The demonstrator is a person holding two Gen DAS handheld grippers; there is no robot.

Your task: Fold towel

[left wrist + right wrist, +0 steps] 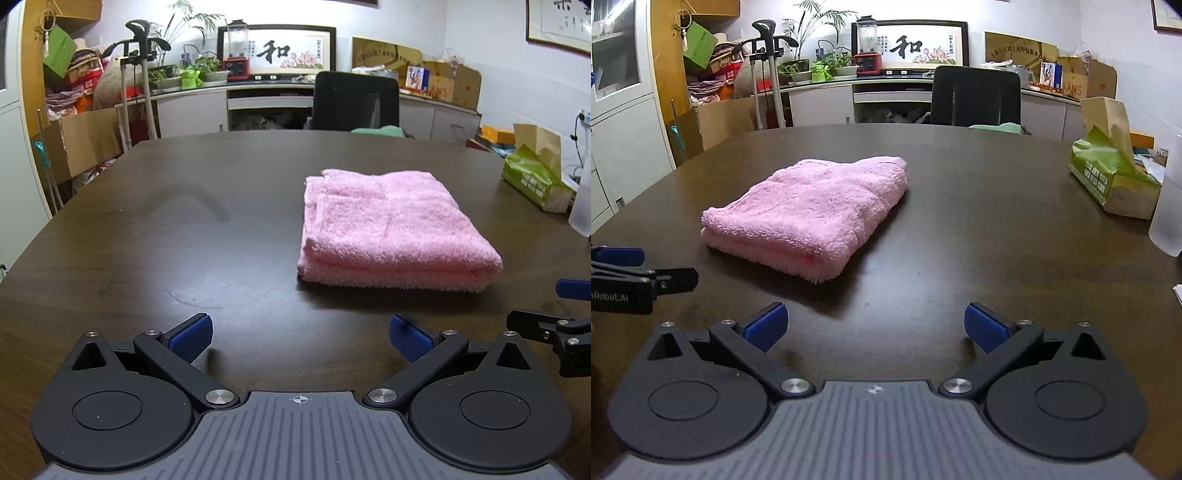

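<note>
The left tongs and right tongs were both spread wide and held nothing, low over the dark desk. The pink towel lay folded on the desk ahead, apart from both. A green tissue pack stood at the right edge; a black chair stood behind.
</note>
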